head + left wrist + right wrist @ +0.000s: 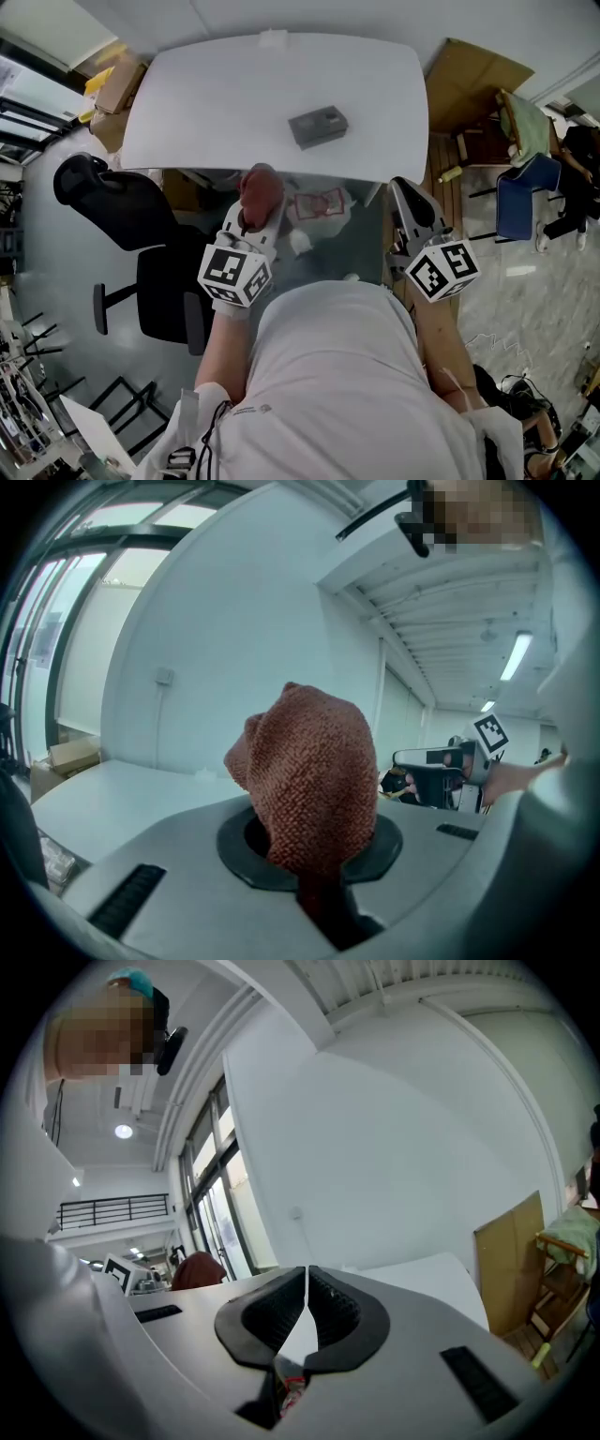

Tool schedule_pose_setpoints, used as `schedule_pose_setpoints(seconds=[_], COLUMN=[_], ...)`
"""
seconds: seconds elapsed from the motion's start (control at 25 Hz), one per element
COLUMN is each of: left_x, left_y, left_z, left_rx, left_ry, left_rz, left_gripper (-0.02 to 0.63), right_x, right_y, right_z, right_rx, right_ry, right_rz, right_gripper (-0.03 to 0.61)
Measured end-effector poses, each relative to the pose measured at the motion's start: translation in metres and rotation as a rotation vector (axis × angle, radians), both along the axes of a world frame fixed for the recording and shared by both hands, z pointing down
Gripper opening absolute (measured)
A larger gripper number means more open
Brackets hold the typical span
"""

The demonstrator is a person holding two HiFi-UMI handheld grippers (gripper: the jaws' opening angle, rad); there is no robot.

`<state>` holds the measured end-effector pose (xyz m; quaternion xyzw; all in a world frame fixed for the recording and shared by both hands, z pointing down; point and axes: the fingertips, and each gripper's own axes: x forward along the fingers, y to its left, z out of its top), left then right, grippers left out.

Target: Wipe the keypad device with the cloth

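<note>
White desk (pixel 206 103), rounded corners, fills the upper middle of the head view; its top is bare except for one item. Black office chair (pixel 141 244) stands at the desk's left. A brown cardboard sheet (pixel 473 80) leans at the desk's right, with a blue chair (pixel 525 202) beyond it.

Left gripper (pixel 255 217) (pixel 314 864): held at the near edge of the desk, left of centre, with its marker cube (pixel 234 272) facing up. Fingers (pixel 244 860) are closed tight on the cloth (pixel 260 192) (pixel 309 780).

Right gripper (pixel 405 192) (pixel 306 1302): held off the desk's near right corner, level with the left one, with its marker cube (pixel 442 269) facing up. Fingers (pixel 272 1312) are pressed together with only a hairline slit between the ribbed pads. Nothing is held.

Cloth: reddish-brown with a coarse looped weave, bunched into a rounded lump. It stands up out of the left fingers and its tail is pinched down into the gap. In the head view it sits over the desk's near edge.

Keypad device (pixel 318 127): a small dark grey rectangular block, lying flat on the desk right of centre and turned a little askew. Its top face carries a paler patch; the keys are too small to make out. It lies well apart from the cloth and from both grippers, and nothing touches it.
</note>
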<state>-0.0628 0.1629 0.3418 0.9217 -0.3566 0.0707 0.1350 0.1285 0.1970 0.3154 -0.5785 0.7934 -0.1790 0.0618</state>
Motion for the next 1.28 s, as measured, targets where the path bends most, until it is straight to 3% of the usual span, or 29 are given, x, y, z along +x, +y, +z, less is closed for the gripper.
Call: schedule_pose_setpoints(seconds=[0.24,0.44,0.68,1.28], left_x=[-0.023,-0.043,-0.067,-0.069], left_y=[-0.064,-0.097,-0.128,-0.160], left_z=[0.010,0.026,0.038,0.070], left_rx=[-0.078,-0.091,-0.112,-0.169], left_ry=[0.096,0.065,0.060,0.018], left_rz=[0.049,0.095,0.087,0.088], left_gripper=[0.054,0.054,0.054,0.055], right_x=[-0.026,-0.052,-0.075,-0.075], right_y=[-0.066,-0.107,-0.131,-0.172], right_z=[0.004,0.009,0.018,0.054], right_rx=[-0.035,-0.054,-0.087,-0.199], right_ry=[0.021,0.041,0.083,0.112], right_rz=[0.027,0.045,0.037,-0.016], right_gripper=[0.028,0.028,0.028,0.028])
